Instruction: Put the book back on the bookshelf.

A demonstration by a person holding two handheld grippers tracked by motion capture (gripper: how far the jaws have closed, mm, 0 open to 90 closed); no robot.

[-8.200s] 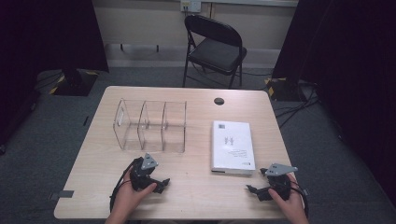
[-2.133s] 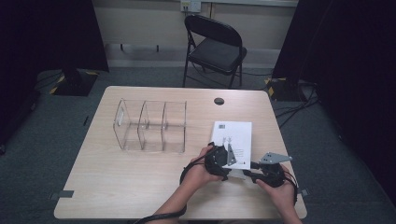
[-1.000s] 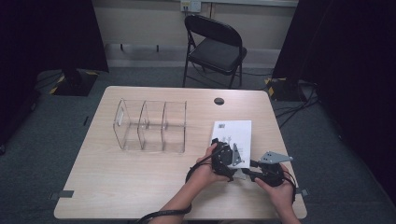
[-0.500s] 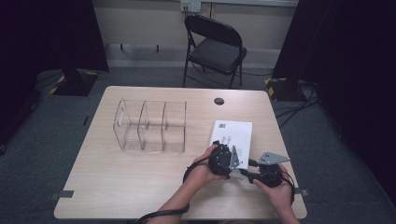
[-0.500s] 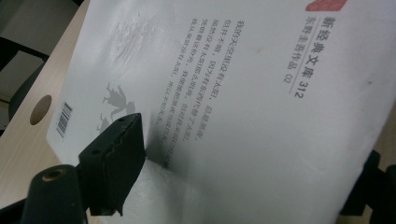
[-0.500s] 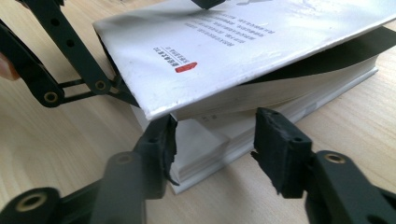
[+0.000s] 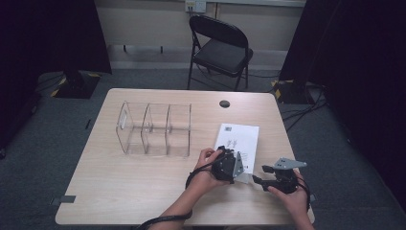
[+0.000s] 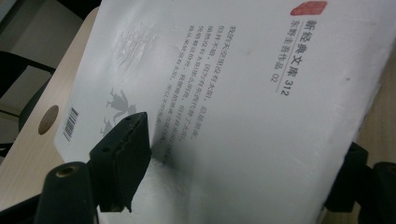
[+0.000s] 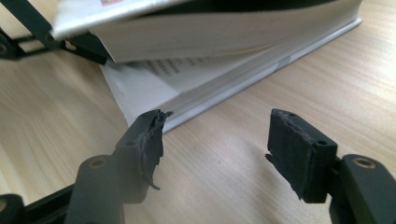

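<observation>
The white paperback book point(image 7: 238, 146) lies right of centre on the pale wooden table point(image 7: 119, 191), long axis running up the frame, its near corner lifted; your left gripper point(image 7: 233, 165) is on it, jaws just closing over cover and pages; your right gripper point(image 7: 258, 175), lower right, stands beside that corner, jaws just opened and empty. Eight seconds ago both hands rested apart at the table's near edge.
</observation>
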